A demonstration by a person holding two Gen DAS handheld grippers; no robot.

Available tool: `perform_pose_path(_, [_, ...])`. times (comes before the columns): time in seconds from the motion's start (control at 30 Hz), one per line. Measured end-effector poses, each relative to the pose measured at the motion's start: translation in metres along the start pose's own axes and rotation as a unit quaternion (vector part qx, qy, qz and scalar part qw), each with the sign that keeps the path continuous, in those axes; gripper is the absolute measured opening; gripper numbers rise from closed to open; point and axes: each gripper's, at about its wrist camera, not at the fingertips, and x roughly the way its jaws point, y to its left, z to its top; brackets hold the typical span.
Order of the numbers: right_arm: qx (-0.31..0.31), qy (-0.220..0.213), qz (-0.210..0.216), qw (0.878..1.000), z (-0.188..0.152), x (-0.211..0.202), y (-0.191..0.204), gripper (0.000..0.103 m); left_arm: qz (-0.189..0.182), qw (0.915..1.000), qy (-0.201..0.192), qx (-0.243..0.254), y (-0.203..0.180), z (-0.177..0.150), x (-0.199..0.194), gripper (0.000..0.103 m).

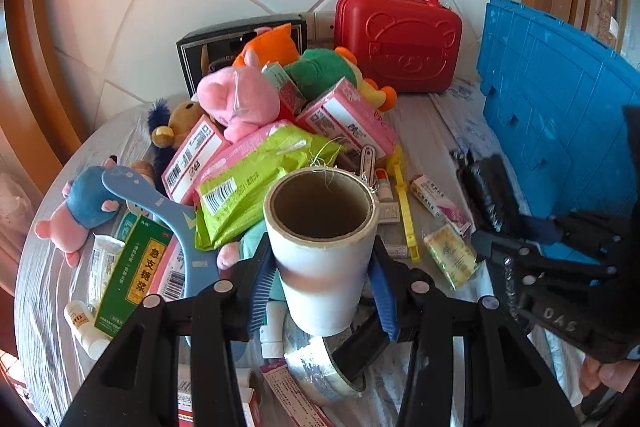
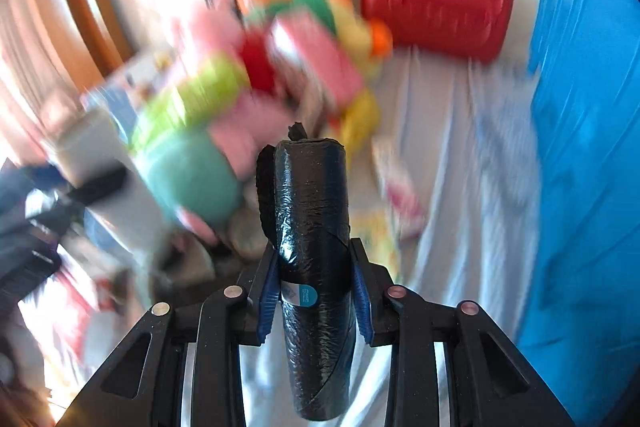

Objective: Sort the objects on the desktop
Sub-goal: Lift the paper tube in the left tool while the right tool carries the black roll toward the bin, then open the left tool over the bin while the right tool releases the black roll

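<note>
Left gripper (image 1: 322,291): closed on the white roll (image 1: 322,247) — a cardboard-cored tube held upright, its open end facing up; the blue pads (image 1: 262,289) press its lower wall from either side; the roll sits above the clutter near the front of the table (image 1: 40,267).

Right gripper (image 2: 314,295): clamped about the black bag roll (image 2: 312,251), a glossy cylinder bearing a small blue-and-white label; the roll runs lengthways between the fingers and projects past them at both ends; everything behind it in the right wrist view is smeared by blur.

Right gripper seen from the left wrist view (image 1: 476,223): at the right edge, in front of the blue crate (image 1: 560,99), with the same black roll (image 1: 486,187) projecting from it.

Pile: pink plush (image 1: 240,99), green plush (image 1: 324,67) and pink boxes (image 1: 348,115) heaped mid-table; a lime-green packet (image 1: 256,175) lies just behind the white roll.

Left side of table: blue-and-pink plush (image 1: 84,203); a blue hand mirror (image 1: 160,207) leaning across a green medicine box (image 1: 136,275).

Rear: red carry case (image 1: 396,39) upright against the white tiled wall; blue crate to its right.

Near edge: a roll of clear tape (image 1: 320,367) lying below the left gripper — its contact with the fingers cannot be told.
</note>
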Motion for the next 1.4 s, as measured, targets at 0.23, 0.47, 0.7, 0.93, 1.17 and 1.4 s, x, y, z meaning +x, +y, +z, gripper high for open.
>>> perform_pose_path(0.23, [-0.010,-0.133,0.005,0.991,0.053,-0.114,0.010,0.031,-0.018,0.9966,-0.079,0.019,-0.021,0.045,-0.056,0.044])
perform_pose_path(0.47, [0.011,-0.207,-0.041,0.978,0.083,-0.215,-0.038,0.032,-0.059,0.9831,-0.162,0.062,-0.088,0.102,-0.115,0.044])
perform_pose_path(0.7, [0.052,-0.229,-0.105,0.966,0.092,-0.299,-0.138,0.032,-0.126,0.9662,-0.196,0.111,-0.200,0.163,-0.159,0.044])
perform_pose_path(0.93, [0.091,-0.194,-0.152,0.965,0.090,-0.333,-0.244,0.032,-0.199,0.9632,-0.114,0.139,-0.328,0.210,-0.143,0.044])
perform_pose_path(1.17, [0.124,-0.099,-0.165,0.973,0.087,-0.294,-0.330,0.032,-0.186,0.9693,0.019,0.159,-0.421,0.221,-0.060,0.044])
perform_pose_path(1.4, [0.203,-0.012,-0.109,0.973,0.072,-0.222,-0.406,0.032,-0.154,0.9650,0.135,0.164,-0.449,0.204,0.034,0.044])
